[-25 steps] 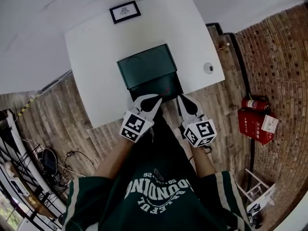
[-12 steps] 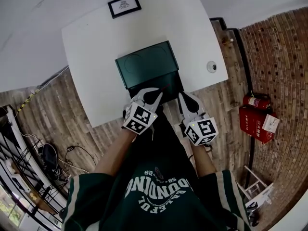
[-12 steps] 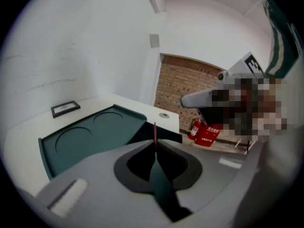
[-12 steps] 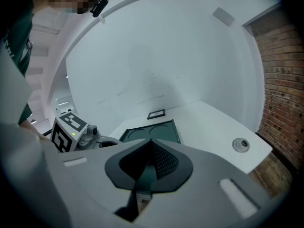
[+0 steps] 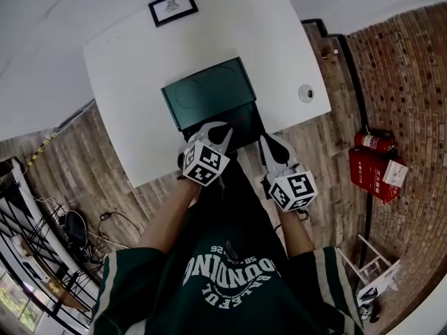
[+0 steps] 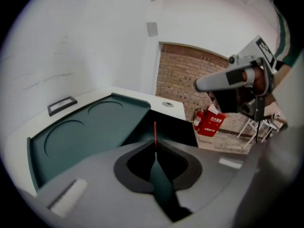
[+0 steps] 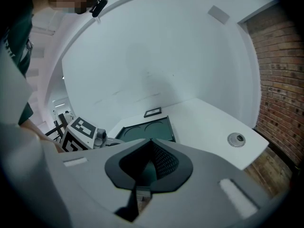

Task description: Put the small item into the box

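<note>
A dark green box (image 5: pixel 246 125) stands open at the near edge of the white table (image 5: pixel 126 82), its lid (image 5: pixel 207 93) laid flat behind it. My left gripper (image 5: pixel 223 134) is at the box's near left rim, shut on a thin red stick (image 6: pixel 155 131) that pokes out past the tips over the box's dark inside (image 6: pixel 173 127). My right gripper (image 5: pixel 266 142) hangs just right of the box with its jaws together and nothing in them. The right gripper view shows the lid (image 7: pixel 145 128) ahead and the left gripper's marker cube (image 7: pixel 78 133) at left.
A black-framed card (image 5: pixel 172 7) lies at the table's far side and a small round disc (image 5: pixel 304 93) near its right edge. On the wooden floor to the right are a fire extinguisher (image 5: pixel 370 142) and a red box (image 5: pixel 380 176).
My left gripper has moved forward and up towards the box with the red stick. The right gripper has stayed nearly still.
</note>
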### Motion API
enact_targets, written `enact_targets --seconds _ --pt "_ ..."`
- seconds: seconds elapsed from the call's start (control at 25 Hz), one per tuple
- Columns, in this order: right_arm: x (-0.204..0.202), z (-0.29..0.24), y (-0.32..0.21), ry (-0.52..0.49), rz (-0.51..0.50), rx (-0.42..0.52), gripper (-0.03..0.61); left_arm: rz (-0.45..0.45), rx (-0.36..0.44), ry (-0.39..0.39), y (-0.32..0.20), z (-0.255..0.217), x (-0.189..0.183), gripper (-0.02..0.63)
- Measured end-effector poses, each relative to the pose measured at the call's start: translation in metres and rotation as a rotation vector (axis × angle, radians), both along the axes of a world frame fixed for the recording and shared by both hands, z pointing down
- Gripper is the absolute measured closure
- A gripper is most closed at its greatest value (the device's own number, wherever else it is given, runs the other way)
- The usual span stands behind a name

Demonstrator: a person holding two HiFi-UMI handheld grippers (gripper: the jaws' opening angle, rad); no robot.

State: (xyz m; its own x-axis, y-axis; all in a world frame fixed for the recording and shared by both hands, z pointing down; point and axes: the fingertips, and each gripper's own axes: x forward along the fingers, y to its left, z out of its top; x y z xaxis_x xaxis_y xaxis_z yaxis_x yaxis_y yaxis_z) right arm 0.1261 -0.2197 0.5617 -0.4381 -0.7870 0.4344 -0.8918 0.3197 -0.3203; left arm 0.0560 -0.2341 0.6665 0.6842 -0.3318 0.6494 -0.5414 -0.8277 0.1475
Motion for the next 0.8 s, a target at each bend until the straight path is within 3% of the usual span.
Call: enact_targets --seconds 0.8 --pt "0.02 0.005 0.001 -0.022 0.034 -0.019 0.577 -0.01 -0.07 -0.06 -0.012 0.018 0.022 0.551"
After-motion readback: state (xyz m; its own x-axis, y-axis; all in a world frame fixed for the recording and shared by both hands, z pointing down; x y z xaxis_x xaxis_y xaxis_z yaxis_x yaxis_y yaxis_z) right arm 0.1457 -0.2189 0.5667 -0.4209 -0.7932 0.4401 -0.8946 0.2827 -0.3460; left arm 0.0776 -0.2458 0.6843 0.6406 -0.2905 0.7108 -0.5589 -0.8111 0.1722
